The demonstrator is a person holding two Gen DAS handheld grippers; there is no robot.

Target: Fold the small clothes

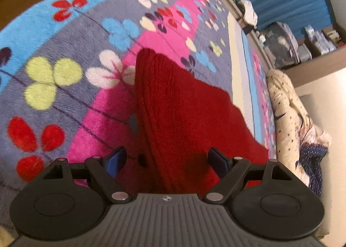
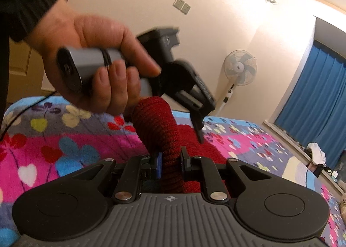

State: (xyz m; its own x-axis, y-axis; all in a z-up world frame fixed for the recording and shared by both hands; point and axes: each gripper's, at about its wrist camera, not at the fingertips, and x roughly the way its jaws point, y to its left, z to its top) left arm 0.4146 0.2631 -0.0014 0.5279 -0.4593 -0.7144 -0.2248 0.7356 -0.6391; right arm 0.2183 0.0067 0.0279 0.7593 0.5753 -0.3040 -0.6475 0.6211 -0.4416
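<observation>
Right tool point(image 2: 169, 163) pinches red knit point(image 2: 157, 130); left tool point(image 1: 166, 161) gapes.

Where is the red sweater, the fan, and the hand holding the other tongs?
red sweater point(image 1: 179, 104): left wrist view, middle of the knitted cloth.
fan point(image 2: 240, 67): right wrist view, hub of the blades.
left hand point(image 2: 93, 56): right wrist view, fingers wrapped round the grey handle.

Cream walls point(image 2: 216, 30), blue curtains point(image 2: 313, 95)
</observation>
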